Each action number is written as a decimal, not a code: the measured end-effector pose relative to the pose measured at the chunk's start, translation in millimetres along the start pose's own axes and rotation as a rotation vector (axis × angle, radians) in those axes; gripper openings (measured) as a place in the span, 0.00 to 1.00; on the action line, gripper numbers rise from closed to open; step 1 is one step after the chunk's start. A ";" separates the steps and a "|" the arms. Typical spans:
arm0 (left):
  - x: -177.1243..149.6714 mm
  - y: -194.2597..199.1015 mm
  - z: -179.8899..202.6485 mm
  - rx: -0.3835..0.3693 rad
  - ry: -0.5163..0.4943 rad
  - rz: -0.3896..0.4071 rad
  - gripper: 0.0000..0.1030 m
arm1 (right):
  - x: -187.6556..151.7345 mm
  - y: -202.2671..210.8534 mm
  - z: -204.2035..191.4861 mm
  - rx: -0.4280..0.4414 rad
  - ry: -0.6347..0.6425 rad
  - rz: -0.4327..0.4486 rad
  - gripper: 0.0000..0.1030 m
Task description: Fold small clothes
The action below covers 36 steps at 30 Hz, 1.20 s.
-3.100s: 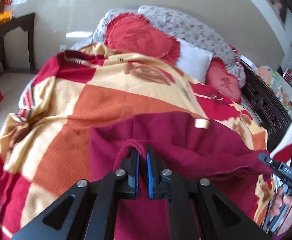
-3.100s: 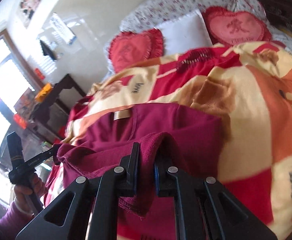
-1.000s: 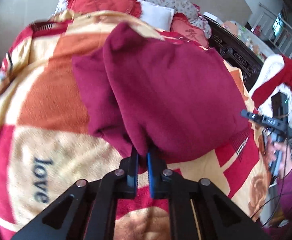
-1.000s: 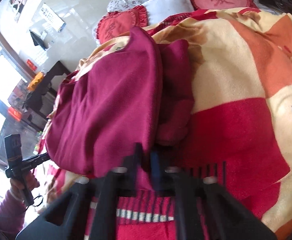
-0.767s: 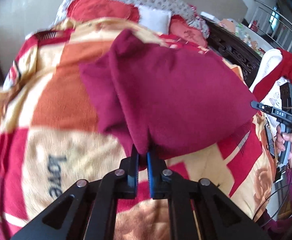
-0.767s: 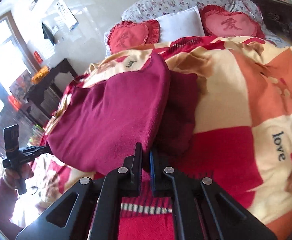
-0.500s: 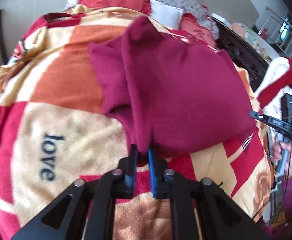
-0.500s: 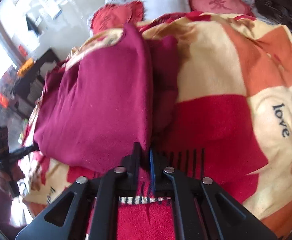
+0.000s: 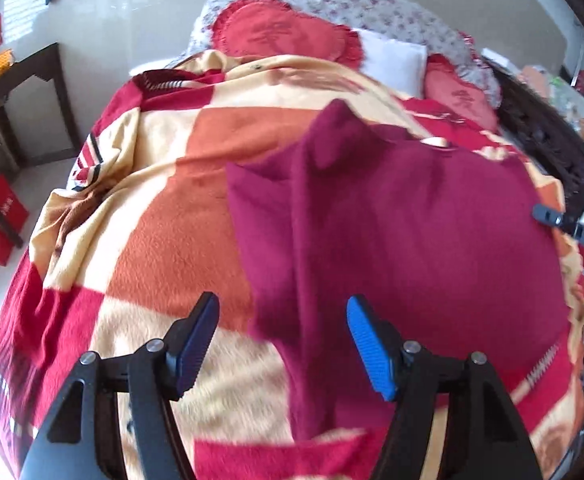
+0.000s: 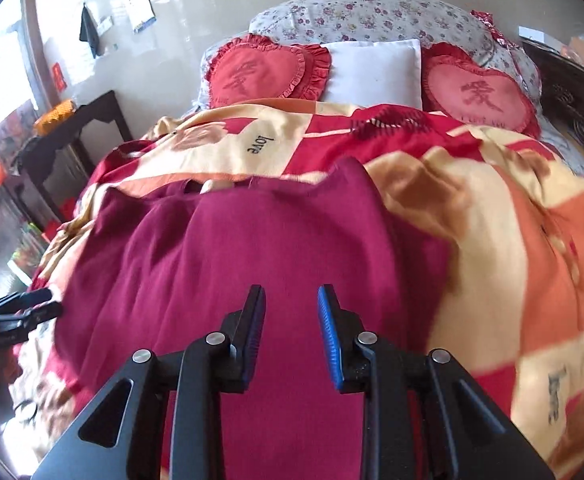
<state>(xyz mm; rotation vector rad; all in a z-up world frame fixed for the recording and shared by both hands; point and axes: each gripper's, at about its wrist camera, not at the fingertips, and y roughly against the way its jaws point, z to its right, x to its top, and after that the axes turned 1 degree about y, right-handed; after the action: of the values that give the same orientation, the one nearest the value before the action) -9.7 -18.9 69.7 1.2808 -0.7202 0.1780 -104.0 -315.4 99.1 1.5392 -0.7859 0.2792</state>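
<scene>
Garment (image 9: 404,220), maroon, lies folded on the blanket (image 9: 164,216) of the bed. From my left wrist camera, I see my left gripper (image 9: 282,338) over its near edge, jaws wide and opening, pads clear of the cloth. From the right wrist camera, my right gripper (image 10: 290,330) hangs above the garment (image 10: 252,240), jaws narrowly apart and opening, gripping nothing. Heart pillows (image 10: 260,74) sit beyond.

Both wrist views look steeply down (close) over the blanket (image 9: 164,216), sharing the pillows (image 10: 374,72).
</scene>
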 end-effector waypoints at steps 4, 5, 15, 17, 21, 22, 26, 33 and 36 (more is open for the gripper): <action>1.1 -20.2 -10.6 0.006 0.039 -0.036 0.69 | 17.4 -32.0 9.8 -0.080 -0.030 -0.001 0.08; 0.8 -22.0 -11.6 0.008 0.040 -0.036 0.70 | 19.7 -42.2 15.1 -0.101 -0.036 -0.012 0.08; -2.1 -25.9 -17.3 -0.001 0.052 -0.027 0.76 | 29.7 -31.6 -8.3 -0.094 -0.027 0.009 0.08; -2.7 -25.6 -18.0 -0.004 0.055 -0.027 0.76 | 31.3 -26.8 -31.8 -0.019 0.000 0.019 0.08; -3.8 -25.4 -19.6 -0.014 0.070 -0.029 0.76 | 33.5 -38.4 -93.5 0.138 0.097 -0.023 0.09; -4.1 -25.6 -20.0 -0.016 0.073 -0.027 0.76 | 34.1 -45.4 -109.0 0.180 0.115 -0.040 0.09; -4.8 -27.1 -22.3 -0.031 0.091 -0.033 0.76 | 36.5 -69.0 -159.5 0.244 0.199 -0.064 0.08; -7.6 -29.7 -31.2 -0.076 0.143 -0.038 0.78 | 47.8 -105.3 -213.2 0.233 0.279 -0.040 0.08; -10.4 -30.2 -35.5 -0.103 0.165 -0.034 0.79 | 54.1 -134.0 -220.2 0.223 0.262 -0.094 0.08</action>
<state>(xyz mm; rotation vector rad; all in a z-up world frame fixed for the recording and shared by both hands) 11.3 7.1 35.6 1.1651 -0.5592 0.2137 79.9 -130.9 60.1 1.7009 -0.4873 0.5011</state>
